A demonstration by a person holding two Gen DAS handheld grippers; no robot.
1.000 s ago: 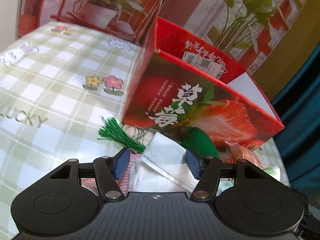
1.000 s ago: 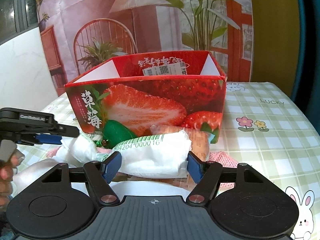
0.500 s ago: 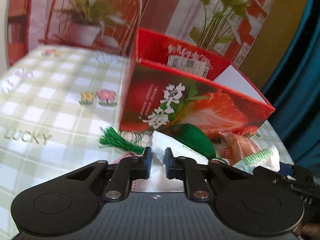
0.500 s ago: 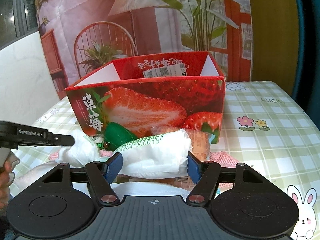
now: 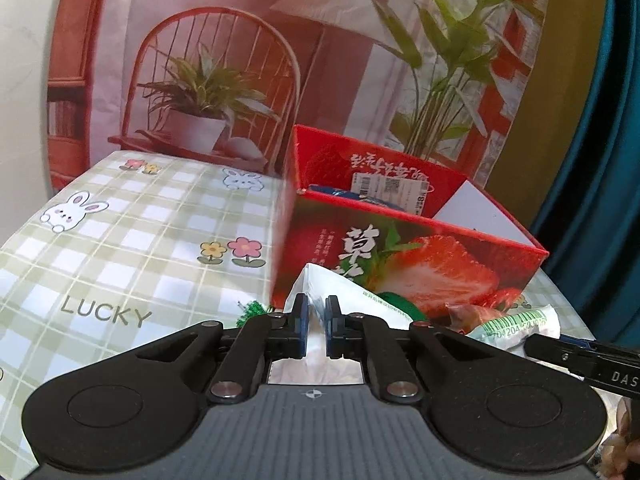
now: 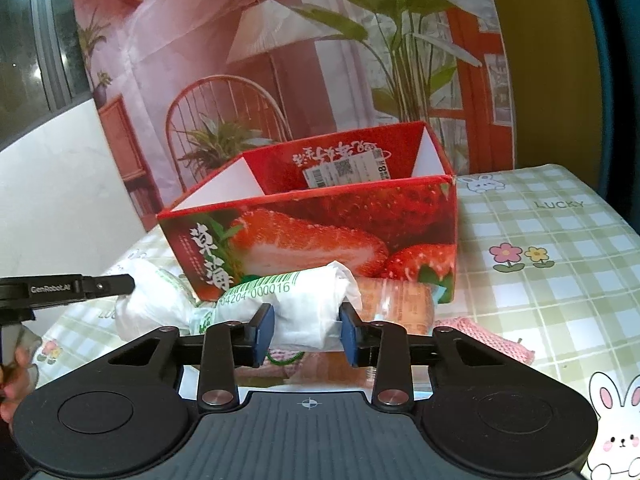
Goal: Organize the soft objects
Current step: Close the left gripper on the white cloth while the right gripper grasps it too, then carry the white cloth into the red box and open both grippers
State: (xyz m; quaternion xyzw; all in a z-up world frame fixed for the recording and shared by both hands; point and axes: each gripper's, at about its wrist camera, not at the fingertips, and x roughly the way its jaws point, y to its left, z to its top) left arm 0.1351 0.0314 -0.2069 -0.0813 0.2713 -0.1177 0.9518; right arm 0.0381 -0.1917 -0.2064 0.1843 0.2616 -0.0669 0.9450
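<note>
Your left tool [image 5: 316, 312] pinches a white packet [image 5: 320, 284], your right tool [image 6: 306, 326] is closing on the barcoded white packet [image 6: 308, 300], both at six o'clock of the strawberry box [image 6: 320, 224] on the checked surface [image 6: 560, 248].

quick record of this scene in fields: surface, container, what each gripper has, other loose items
surface: green checked tablecloth
container: open red strawberry box, in front of both grippers
left gripper: shut on white packet
right gripper: fingers closing, white barcode packet between them
other items: green pouch, orange wrapper and pink knit piece, all outside the box
</note>
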